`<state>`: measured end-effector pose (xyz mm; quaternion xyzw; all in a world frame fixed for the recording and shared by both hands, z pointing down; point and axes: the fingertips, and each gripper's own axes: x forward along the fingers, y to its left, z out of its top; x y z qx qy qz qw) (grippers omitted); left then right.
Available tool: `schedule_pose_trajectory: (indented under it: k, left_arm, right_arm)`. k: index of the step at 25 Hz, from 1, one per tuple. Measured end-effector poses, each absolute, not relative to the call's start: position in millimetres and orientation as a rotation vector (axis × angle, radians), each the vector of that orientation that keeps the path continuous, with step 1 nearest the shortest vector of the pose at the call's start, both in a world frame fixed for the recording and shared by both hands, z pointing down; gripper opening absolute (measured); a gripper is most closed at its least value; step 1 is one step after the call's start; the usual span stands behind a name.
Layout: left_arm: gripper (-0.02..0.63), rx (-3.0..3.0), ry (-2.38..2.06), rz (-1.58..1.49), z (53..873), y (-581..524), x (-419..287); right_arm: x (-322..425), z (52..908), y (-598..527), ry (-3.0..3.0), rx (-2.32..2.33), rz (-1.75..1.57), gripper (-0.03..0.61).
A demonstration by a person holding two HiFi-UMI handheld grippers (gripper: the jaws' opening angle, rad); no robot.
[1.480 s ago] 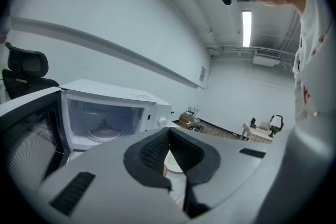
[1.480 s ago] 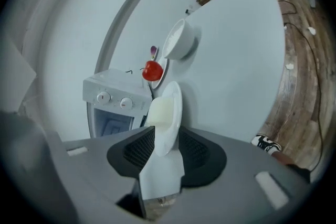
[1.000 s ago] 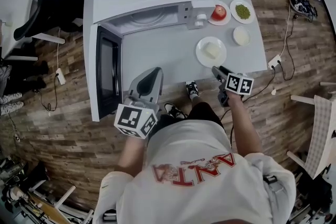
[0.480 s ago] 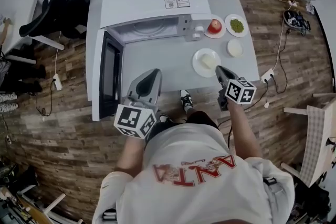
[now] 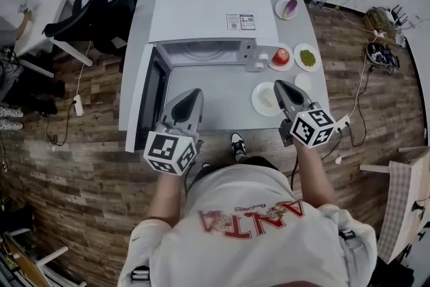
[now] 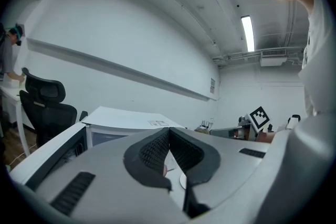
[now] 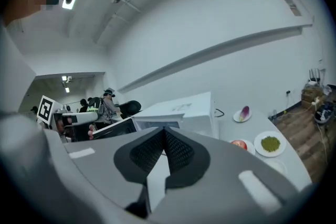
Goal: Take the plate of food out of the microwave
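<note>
Looking down, I see both tongs shut tight with nothing in them. The left gripper and the right gripper hang over the grey table. The plate of food sits on that table, to the right of the microwave and its open door. The right gripper hides part of the plate. I cannot tell what the white food is. Most of the oven's inside is out of sight.
</note>
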<state>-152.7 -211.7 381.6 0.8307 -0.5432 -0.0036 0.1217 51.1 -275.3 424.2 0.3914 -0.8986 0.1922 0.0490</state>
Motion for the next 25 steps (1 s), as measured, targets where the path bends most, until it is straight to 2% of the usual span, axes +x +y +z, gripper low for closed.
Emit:
schedule_pose_trajectory:
  k: [10, 25]
  left_arm:
    - [0.011, 2.470, -1.634, -0.045, 350, -214, -151]
    - [0.010, 2.511, -1.623, -0.051, 338, -223, -140]
  right_arm:
    - [32, 328, -272, -2.942, 1.123, 0.322, 0.002]
    - [31, 326, -283, -2.957, 1.115, 0.351, 0.002]
